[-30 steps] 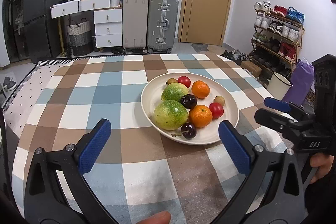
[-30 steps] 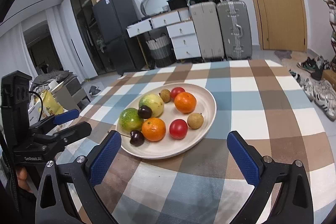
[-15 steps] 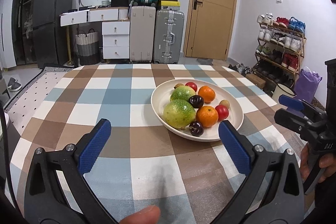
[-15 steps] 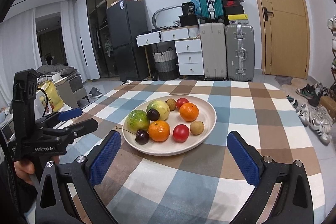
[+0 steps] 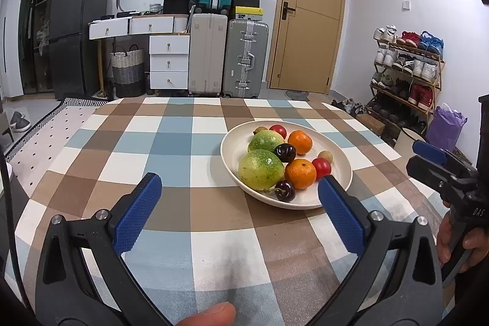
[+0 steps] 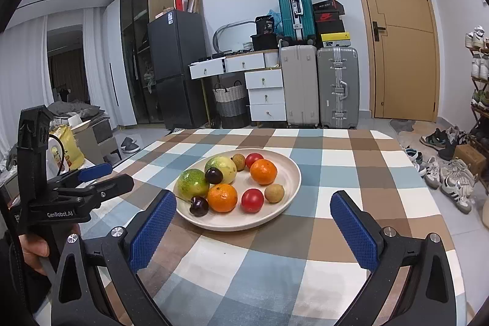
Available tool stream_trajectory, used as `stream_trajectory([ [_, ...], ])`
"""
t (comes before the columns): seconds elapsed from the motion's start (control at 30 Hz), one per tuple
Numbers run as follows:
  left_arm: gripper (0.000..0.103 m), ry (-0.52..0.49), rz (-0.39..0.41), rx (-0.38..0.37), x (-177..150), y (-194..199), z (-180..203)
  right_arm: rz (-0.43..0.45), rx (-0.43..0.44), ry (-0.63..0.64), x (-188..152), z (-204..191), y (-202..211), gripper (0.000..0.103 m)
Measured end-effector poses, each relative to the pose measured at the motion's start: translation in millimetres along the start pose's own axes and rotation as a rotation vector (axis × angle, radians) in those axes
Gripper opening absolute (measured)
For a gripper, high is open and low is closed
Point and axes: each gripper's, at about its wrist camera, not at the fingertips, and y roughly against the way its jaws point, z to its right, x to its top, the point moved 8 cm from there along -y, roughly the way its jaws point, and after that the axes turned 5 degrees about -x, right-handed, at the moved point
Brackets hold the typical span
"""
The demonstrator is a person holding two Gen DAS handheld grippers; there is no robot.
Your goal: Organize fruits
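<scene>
A cream plate (image 5: 232, 148) (image 6: 290, 191) on the checked tablecloth holds two green fruits (image 5: 260, 169), two oranges (image 6: 222, 197), two red tomatoes (image 6: 252, 200), two dark cherries (image 6: 199, 206) and small brown fruits (image 6: 274, 192). My left gripper (image 5: 238, 203) is open and empty, above the table in front of the plate. My right gripper (image 6: 253, 228) is open and empty, just in front of the plate's near rim. Each gripper shows at the edge of the other's view.
The round table's cloth (image 5: 171, 148) spreads left of the plate. Behind it stand suitcases (image 5: 226, 57), a white drawer unit (image 5: 168, 61), a black fridge (image 5: 79, 26) and a door. A shoe rack (image 5: 406, 72) lines the right wall.
Both grippers have pulled back and tilted up, so the plate sits farther away and more of the room shows. Both stay open and empty.
</scene>
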Motion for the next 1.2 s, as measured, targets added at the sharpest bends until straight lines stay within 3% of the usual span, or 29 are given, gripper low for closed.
stream_trajectory([
  [1.2, 0.102, -0.006, -0.006, -0.01, -1.3, -3.9, 2.0, 0.006, -0.006, 0.043, -0.8, -8.2, 0.9, 0.103],
])
